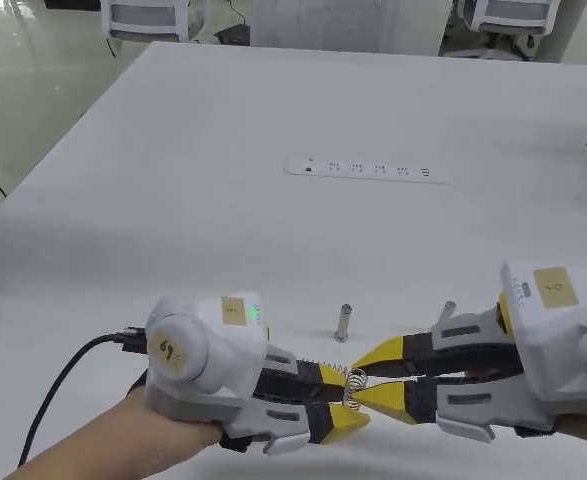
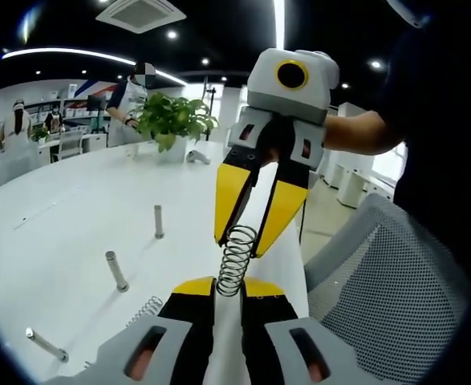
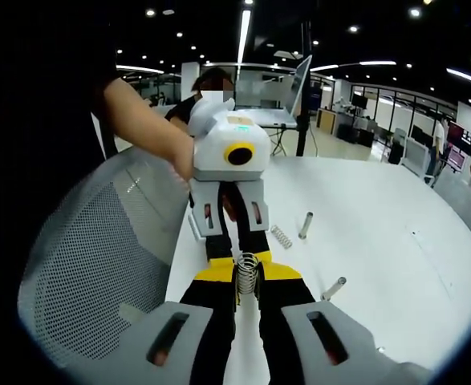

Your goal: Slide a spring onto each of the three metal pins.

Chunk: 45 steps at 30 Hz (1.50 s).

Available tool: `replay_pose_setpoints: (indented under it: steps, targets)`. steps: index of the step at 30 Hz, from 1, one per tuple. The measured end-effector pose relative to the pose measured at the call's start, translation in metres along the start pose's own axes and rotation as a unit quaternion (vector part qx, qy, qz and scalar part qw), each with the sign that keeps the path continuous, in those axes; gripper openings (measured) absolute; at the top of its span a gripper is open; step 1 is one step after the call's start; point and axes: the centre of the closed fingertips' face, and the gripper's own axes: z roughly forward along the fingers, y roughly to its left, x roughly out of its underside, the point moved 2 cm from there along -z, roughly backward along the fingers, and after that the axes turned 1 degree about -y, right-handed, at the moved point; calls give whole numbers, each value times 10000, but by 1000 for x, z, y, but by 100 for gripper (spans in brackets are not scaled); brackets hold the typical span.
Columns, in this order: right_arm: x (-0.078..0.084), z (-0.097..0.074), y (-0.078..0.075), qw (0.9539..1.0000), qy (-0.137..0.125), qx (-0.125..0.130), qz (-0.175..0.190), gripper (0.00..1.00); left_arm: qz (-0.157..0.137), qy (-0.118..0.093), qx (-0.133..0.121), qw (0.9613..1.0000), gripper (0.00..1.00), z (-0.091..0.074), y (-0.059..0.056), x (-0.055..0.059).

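Observation:
A small steel spring hangs in the air between my two grippers near the table's front edge. My left gripper is shut on one end of the spring. My right gripper faces it and pinches the other end; it shows as the right gripper in the left gripper view. One metal pin stands upright just behind the jaws, and a second pin stands to the right. A third pin lies on the table. A loose spring lies near them.
A white power strip lies mid-table. A black cable trails from the left gripper. A mesh chair stands at the table's near edge. A potted plant and people are at the far end.

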Motion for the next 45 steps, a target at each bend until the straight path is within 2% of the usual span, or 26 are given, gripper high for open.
replay_pose_setpoints:
  steps: [7,26,35,45]
  targets:
    - [-1,0,0,10000,-21,25,8,7,-72,-24,-215,9997,14,-4,7,0]
    - [-3,-1,-4,9999,-4,131,-86,7,-147,-65,-511,9986,28,-20,15,0]
    - [-1,-2,-5,9997,51,174,-152,7,-238,-120,-779,9966,33,-40,23,4]
    - [-1,-4,-9,9995,35,280,-154,7,-433,-118,-1105,9929,43,-65,31,14]
